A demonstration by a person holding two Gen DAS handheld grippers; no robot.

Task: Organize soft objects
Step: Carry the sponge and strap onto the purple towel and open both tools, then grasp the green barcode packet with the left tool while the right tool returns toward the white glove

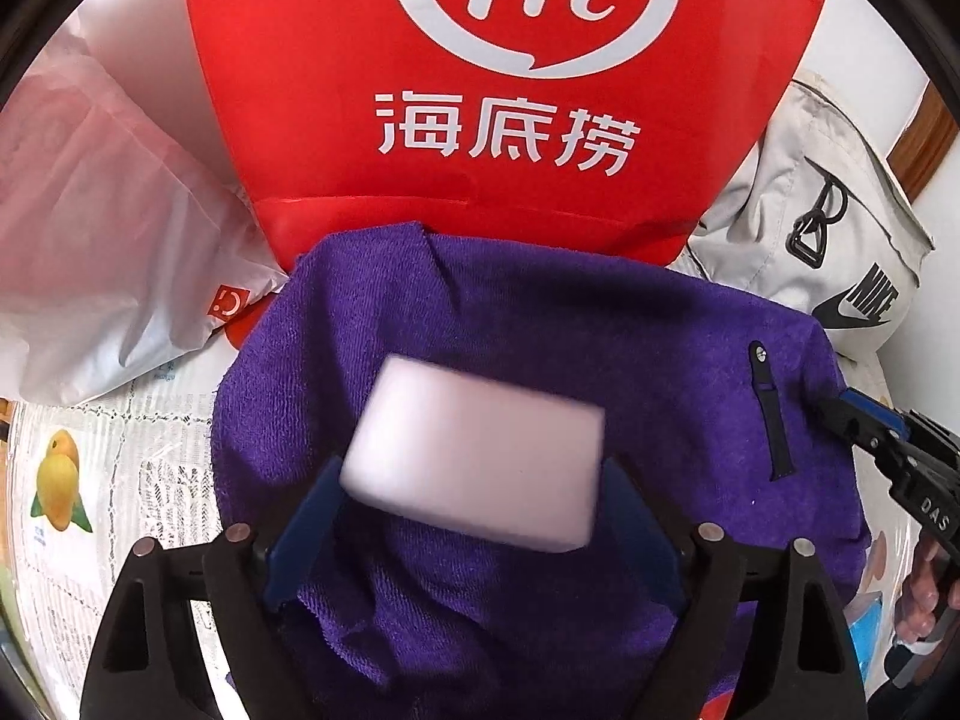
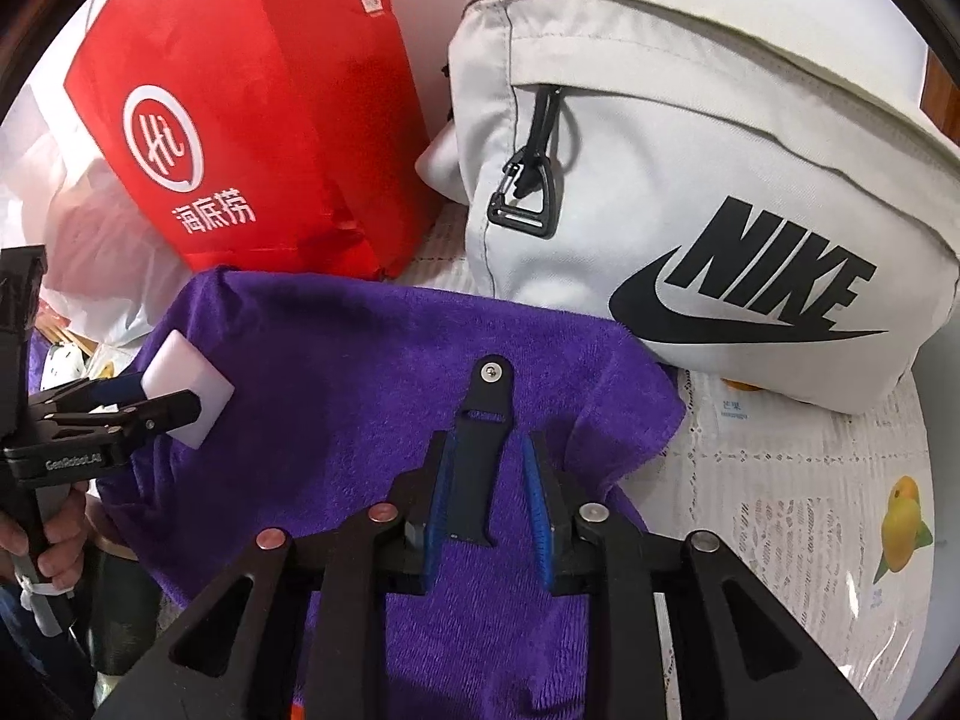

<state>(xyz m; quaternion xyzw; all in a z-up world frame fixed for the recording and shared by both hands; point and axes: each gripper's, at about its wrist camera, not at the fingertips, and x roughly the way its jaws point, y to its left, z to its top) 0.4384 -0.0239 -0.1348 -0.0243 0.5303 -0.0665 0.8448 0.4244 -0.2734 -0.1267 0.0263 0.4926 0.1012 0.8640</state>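
Sponge point(image 1: 474, 453), white block, is clamped between the blue pads of the left gripper point(image 1: 471, 504) and carried clear above the purple towel point(image 1: 540, 330); it reads blurred in the left wrist view, so its exact attitude can't be fixed. Ahead of the left tool, behind the towel's far edge, stands the red paper bag point(image 1: 498, 90); ahead-left lies a translucent plastic bag point(image 1: 108, 228). Moving right: a dark watch strap point(image 2: 480, 450) lies flat on the towel, running fwd between the fingers of the right gripper point(image 2: 483, 501). Jaws stand apart, one pad just beside each strap edge; contact w/ the strap can't be confirmed, so this tool is judged released, not gripping. Ahead-right of the right tool rests a grey Nike pouch point(image 2: 690, 150), its lower edge touching the towel's far corner. Below everything, a printed table cover point(image 2: 798, 510) w/ fruit motif. Step in hand, as judged: left tool mid-transfer w/ sponge; right tool staged for strap pickup. Next move calls for: right jaws to close squarely on the strap w/o snagging towel pile, then lift; left tool needs a drop site. Which container is the target can't be determined.
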